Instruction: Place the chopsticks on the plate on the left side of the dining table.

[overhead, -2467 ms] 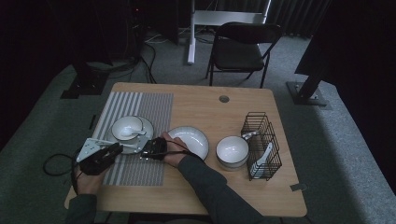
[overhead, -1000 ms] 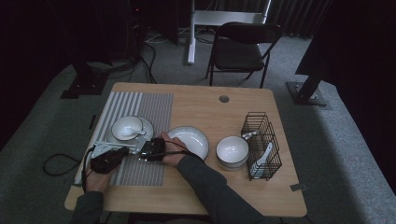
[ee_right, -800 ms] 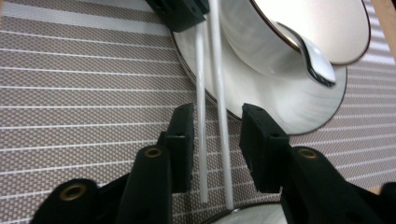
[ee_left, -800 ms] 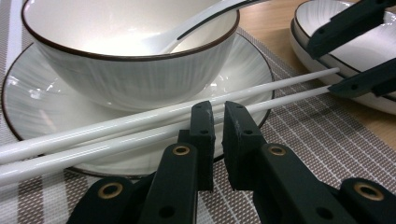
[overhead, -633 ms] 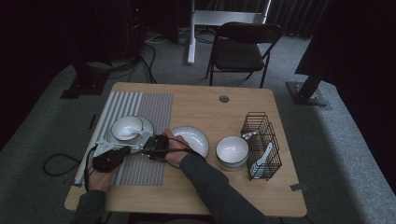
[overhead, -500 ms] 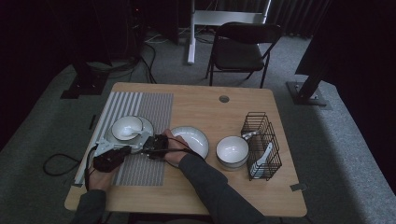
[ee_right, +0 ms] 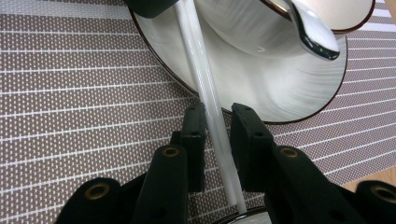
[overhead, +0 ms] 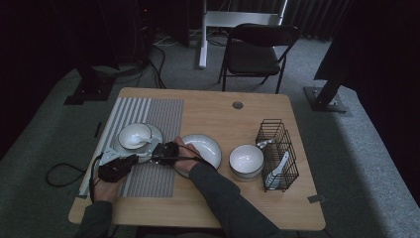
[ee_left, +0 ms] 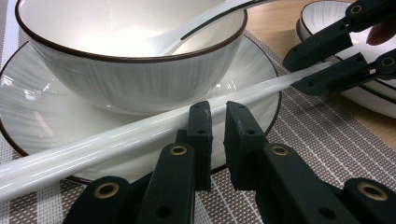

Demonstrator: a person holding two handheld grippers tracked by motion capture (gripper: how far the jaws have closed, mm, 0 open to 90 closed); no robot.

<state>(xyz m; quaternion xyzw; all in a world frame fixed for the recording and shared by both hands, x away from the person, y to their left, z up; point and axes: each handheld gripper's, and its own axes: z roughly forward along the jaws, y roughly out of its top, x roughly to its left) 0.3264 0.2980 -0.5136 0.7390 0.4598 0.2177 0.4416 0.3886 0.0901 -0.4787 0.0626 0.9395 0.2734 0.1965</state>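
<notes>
At the near left corner of the table (overhead: pixel 233 121), on the striped placemat (overhead: pixel 161 113), we've got both grippers low at the saucer (ee_left: pixel 28 116) that carries the bowl (ee_left: pixel 130 79). A white spoon (ee_left: pixel 196 25) sits in that bowl, with its handle out over the rim. Our work piece is the white chopstick (ee_left: pixel 116 140). It lies tilted across the near edge of the saucer, just in front of the bowl wall, and one end runs out over the mat. Left gripper (ee_left: pixel 217 112): jaws nearly together with only a thin slot between them and nothing in it. The chopstick crosses just behind the tips; we can't tell whether it touches them. Right gripper (ee_right: pixel 218 116): jaws have just been closing, with the chopstick running lengthwise between them. In the left gripper view both its jaws sit on the stick's far end, one on each side, so we read that as a grip. In its own view we see a sliver of gap on one side, so it looks a light pinch. The rest, well apart to the right: a wide shallow plate (overhead: pixel 210 144) just beside the right hand, a second bowl (overhead: pixel 246 159), then a black wire rack (overhead: pixel 277 148) with white utensils in it.
</notes>
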